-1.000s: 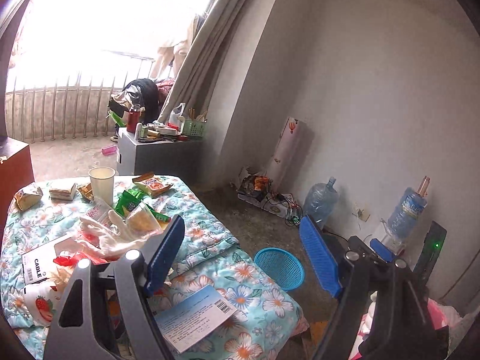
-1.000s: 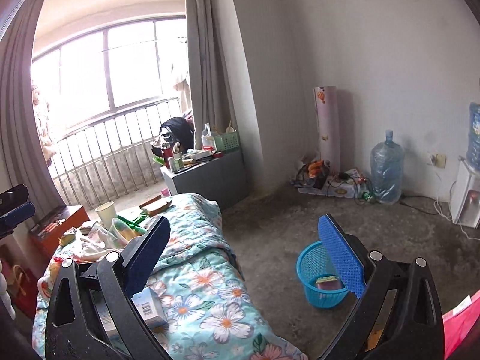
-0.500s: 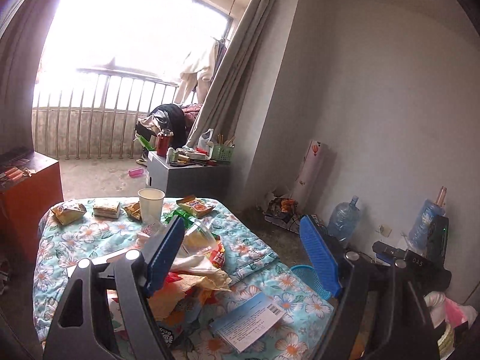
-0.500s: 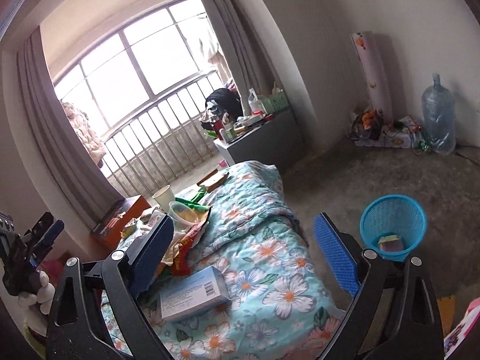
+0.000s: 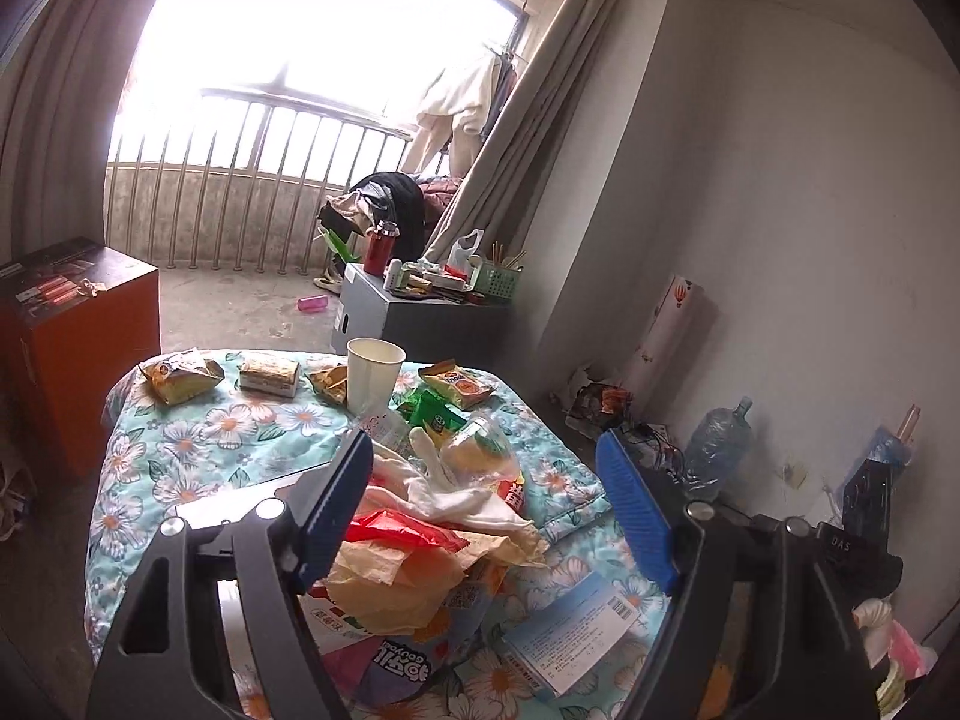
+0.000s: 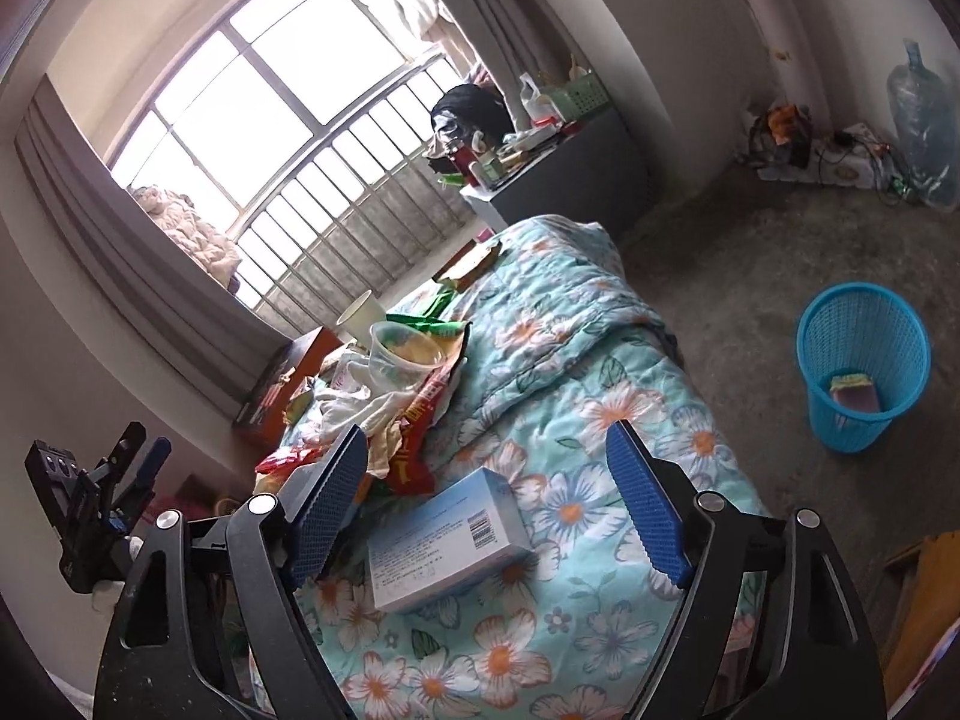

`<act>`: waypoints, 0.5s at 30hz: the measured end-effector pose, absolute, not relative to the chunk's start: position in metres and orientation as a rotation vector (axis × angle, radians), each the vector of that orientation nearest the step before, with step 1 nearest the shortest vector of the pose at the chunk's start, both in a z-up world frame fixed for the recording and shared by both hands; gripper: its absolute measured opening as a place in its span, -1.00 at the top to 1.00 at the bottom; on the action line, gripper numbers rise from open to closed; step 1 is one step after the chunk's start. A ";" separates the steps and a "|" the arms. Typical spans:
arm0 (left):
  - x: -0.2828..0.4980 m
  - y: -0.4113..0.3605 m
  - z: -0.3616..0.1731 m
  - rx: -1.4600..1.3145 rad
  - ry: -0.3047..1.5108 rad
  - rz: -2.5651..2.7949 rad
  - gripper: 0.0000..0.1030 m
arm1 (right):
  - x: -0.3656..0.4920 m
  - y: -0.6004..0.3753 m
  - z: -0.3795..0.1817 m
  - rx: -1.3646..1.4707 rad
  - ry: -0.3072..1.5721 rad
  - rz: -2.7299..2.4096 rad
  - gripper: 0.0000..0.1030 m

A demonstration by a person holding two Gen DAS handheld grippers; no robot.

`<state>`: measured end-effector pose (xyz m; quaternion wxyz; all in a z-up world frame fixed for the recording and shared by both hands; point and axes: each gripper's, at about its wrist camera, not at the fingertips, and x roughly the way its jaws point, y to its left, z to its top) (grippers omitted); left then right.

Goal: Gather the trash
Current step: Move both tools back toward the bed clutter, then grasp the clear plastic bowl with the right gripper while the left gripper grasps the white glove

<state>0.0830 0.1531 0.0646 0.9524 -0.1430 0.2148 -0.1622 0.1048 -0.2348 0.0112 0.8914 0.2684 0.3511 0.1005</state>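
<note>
Right gripper nearest to us, jaws apart and just been narrowing, nothing pressed between the pads; below the gap lies a pale blue carton with a barcode label, flat on the floral quilt; we cannot tell whether the pads touch it.

Left gripper held wide, nothing gripped; it hangs over the trash heap, a tumble of crumpled wrappers with a red wrapper on top and white tissue behind it; the same blue carton shows at lower right of that view, just beside the heap.

Beyond the heap, a clear plastic tub with yellowish contents; green packets next to it; then a white paper cup standing upright; further along the quilt, three snack packets in a row, and an orange packet right of the cup.

On the floor well apart from the bed, a blue mesh basket, upright, with one small flat item at its bottom.

Far side: orange-brown cabinet left of the bed; grey cabinet crowded with bottles and a green basket; water jug against the wall; window with railing at the back.
</note>
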 end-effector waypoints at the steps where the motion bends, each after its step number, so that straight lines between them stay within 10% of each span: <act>1: 0.086 0.154 0.066 -0.299 0.440 -0.337 -0.41 | 0.107 -0.233 0.009 0.562 0.742 0.209 -0.44; 15: 0.150 0.168 0.044 -0.416 0.600 -0.377 -0.05 | 0.159 -0.214 -0.005 0.540 0.864 0.288 -0.19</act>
